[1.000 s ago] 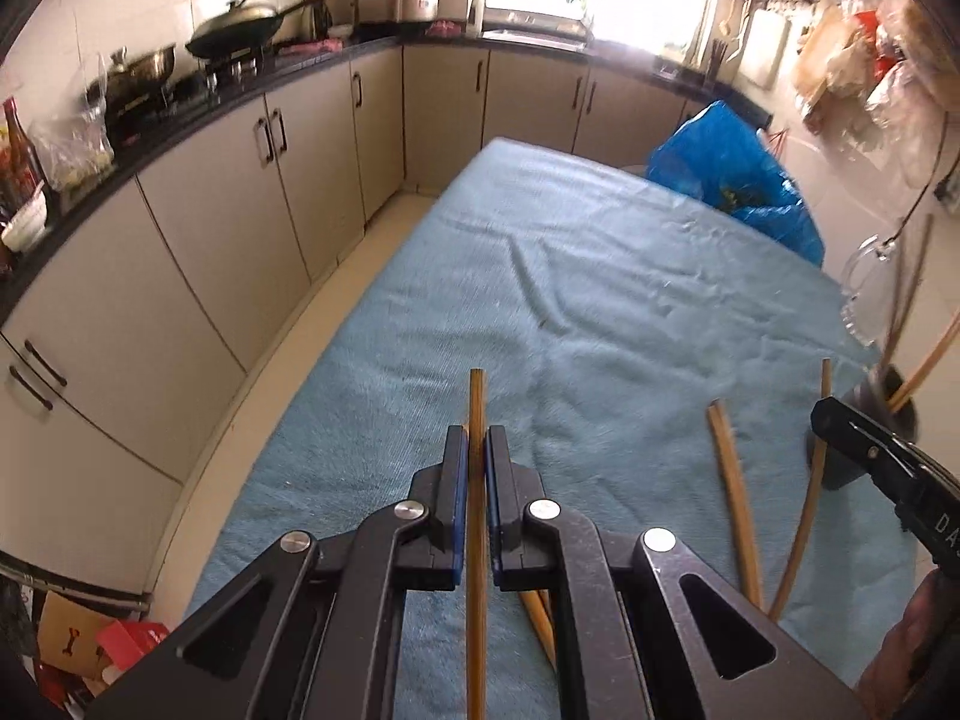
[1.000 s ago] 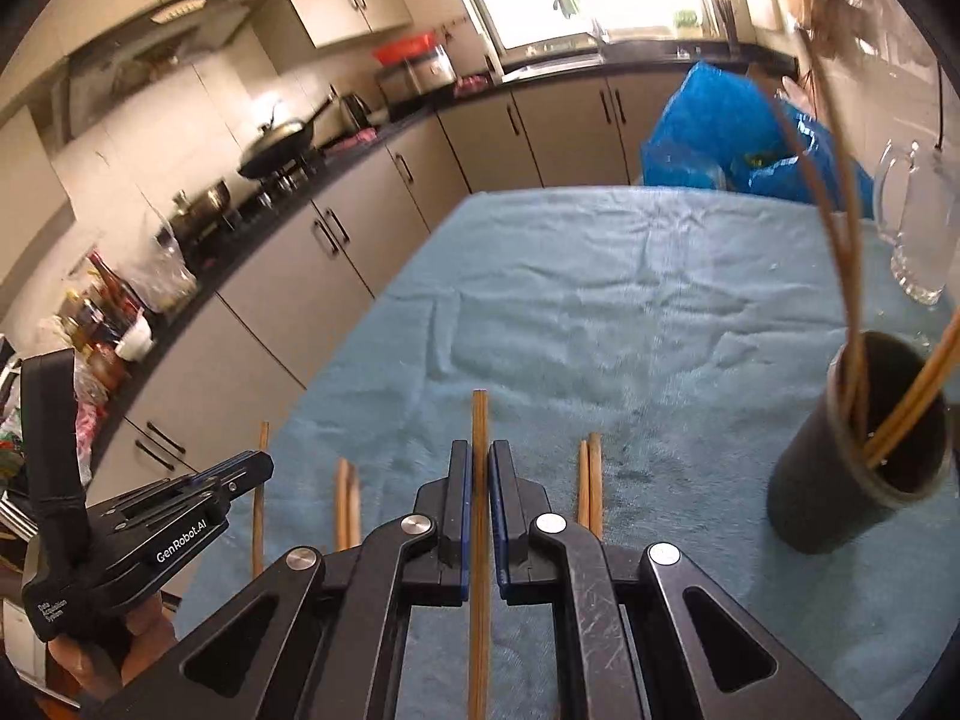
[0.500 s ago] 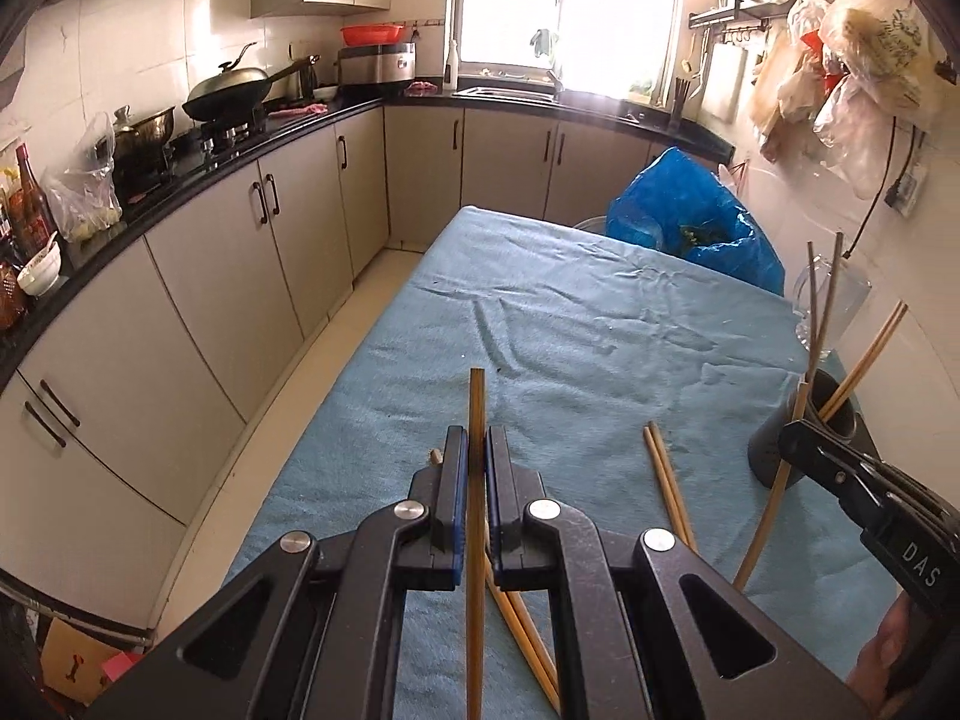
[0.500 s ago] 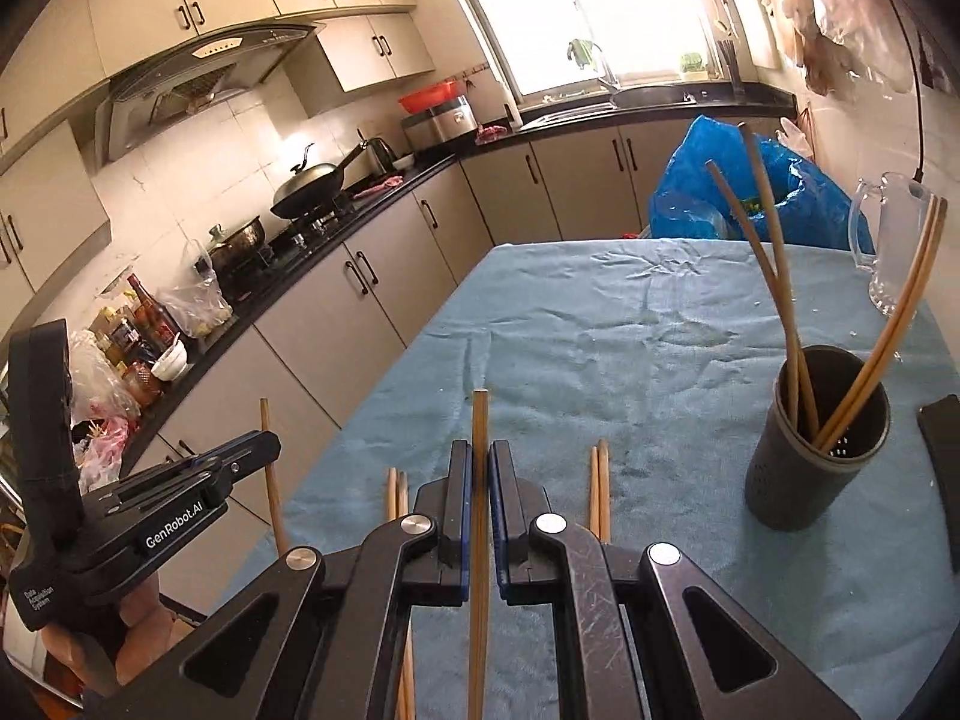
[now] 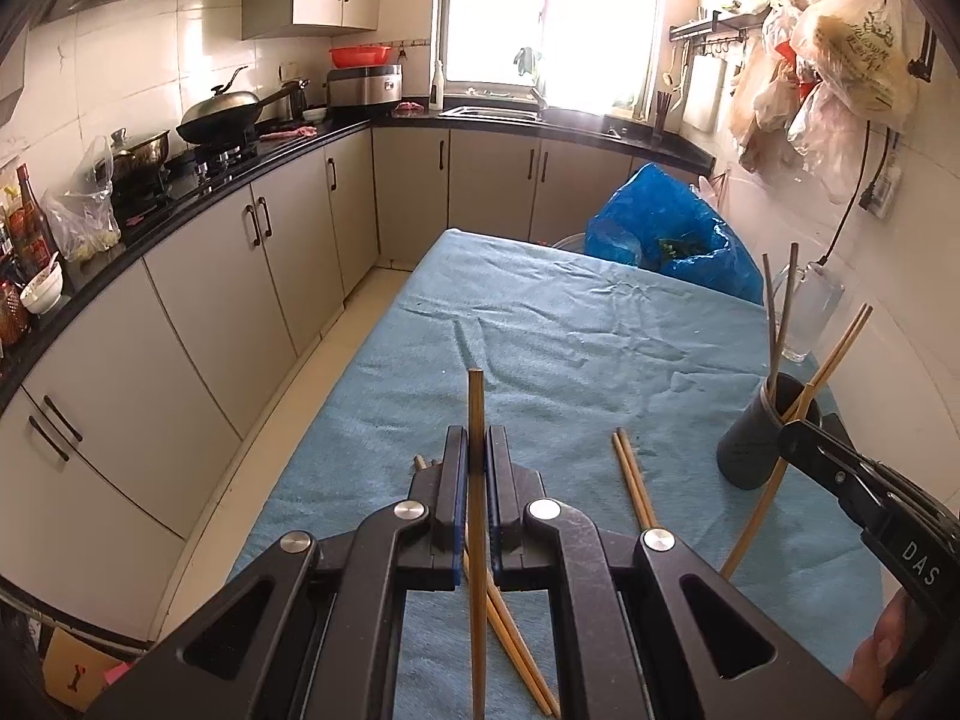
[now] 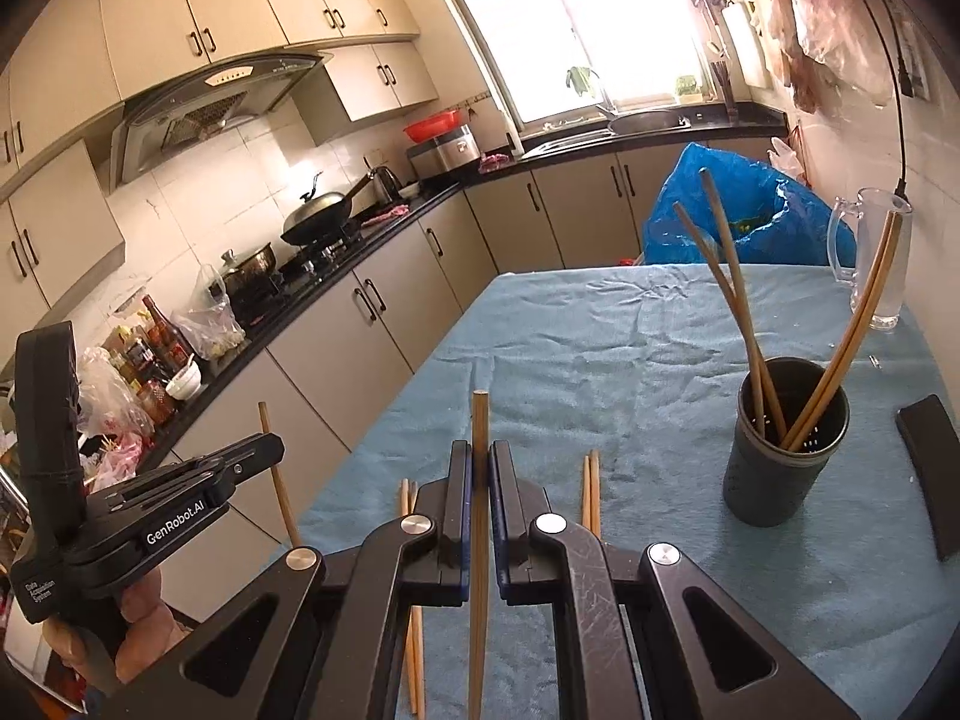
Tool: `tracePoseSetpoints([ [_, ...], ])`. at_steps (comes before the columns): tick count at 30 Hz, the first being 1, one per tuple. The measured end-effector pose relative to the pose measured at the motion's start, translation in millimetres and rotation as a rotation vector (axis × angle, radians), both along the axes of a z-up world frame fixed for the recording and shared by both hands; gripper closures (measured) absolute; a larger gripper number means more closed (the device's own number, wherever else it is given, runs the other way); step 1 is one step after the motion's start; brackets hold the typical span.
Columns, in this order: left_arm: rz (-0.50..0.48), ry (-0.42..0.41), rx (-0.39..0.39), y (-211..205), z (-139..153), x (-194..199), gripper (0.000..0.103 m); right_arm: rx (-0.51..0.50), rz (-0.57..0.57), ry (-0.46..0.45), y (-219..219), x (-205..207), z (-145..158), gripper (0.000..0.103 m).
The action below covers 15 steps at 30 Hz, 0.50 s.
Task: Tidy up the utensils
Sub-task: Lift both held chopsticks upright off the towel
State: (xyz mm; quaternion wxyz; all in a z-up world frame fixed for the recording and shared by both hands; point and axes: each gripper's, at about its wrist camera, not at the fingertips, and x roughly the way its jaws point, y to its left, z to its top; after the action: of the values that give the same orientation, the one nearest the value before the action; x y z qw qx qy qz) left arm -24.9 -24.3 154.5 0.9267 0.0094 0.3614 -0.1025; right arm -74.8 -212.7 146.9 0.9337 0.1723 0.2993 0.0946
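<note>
My left gripper [image 5: 477,450] is shut on a wooden chopstick [image 5: 476,402] that sticks out past its fingertips, held above the blue cloth [image 5: 540,348]. In the same way, my right gripper [image 6: 478,468] is shut on another chopstick [image 6: 479,420]. A dark round holder [image 6: 774,480] stands on the cloth to the right with several chopsticks leaning in it. The holder [image 5: 744,456] also shows in the left wrist view, just behind the right gripper [image 5: 789,429]. Loose chopstick pairs [image 6: 591,492] [image 5: 633,480] lie on the cloth below both grippers. The left gripper [image 6: 270,447] shows at the left of the right wrist view.
A glass jug [image 6: 876,264] and a blue plastic bag [image 6: 738,210] sit at the table's far right. A flat black object [image 6: 930,468] lies right of the holder. Kitchen cabinets and a counter [image 5: 180,198] with pans run along the left, across a floor strip.
Both grippers have risen and drawn back from the cloth, each still carrying its chopstick. The holder and the loose pairs now look farther off and lower.
</note>
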Motion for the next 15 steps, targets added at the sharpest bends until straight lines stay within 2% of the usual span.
tracePoseSetpoints([
  [15,-0.015,-0.026,-0.023,0,17,-15,0.098,0.008,-0.031,-0.05,-11,-19,11,0.097],
])
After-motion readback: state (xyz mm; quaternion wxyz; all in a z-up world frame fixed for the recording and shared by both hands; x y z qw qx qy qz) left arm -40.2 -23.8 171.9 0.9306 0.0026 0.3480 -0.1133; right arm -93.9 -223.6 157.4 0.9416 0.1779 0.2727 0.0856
